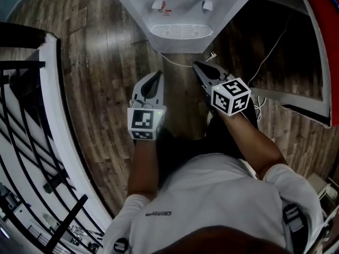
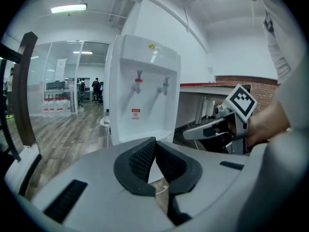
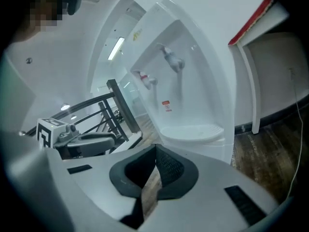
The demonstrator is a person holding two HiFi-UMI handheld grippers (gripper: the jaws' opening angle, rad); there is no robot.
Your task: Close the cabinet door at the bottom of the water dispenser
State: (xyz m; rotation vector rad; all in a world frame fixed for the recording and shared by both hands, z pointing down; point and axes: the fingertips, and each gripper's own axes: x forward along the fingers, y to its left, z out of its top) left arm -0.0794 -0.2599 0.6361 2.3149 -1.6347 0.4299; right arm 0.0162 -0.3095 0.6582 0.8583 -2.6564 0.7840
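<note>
The white water dispenser [image 1: 180,4] stands ahead of me on the wooden floor, its two taps over the drip tray [image 1: 181,30]. Its bottom cabinet door shows in no view: from above the dispenser's top covers it, and the gripper bodies block it in both gripper views. My left gripper [image 1: 158,74] is shut and empty, its tips a short way from the dispenser's front. My right gripper [image 1: 196,65] is also shut with nothing between its pads, held slightly closer to the dispenser. The left gripper view faces the dispenser [image 2: 145,91] with the right gripper [image 2: 188,134] alongside. The right gripper view shows the dispenser [image 3: 188,91] tilted.
A black railing on a white ledge [image 1: 37,115] runs along my left. A red-edged white counter [image 1: 312,41] stands at the right, and a white cable [image 1: 267,49] trails over the floor beside the dispenser. The person's white shirt fills the bottom of the head view.
</note>
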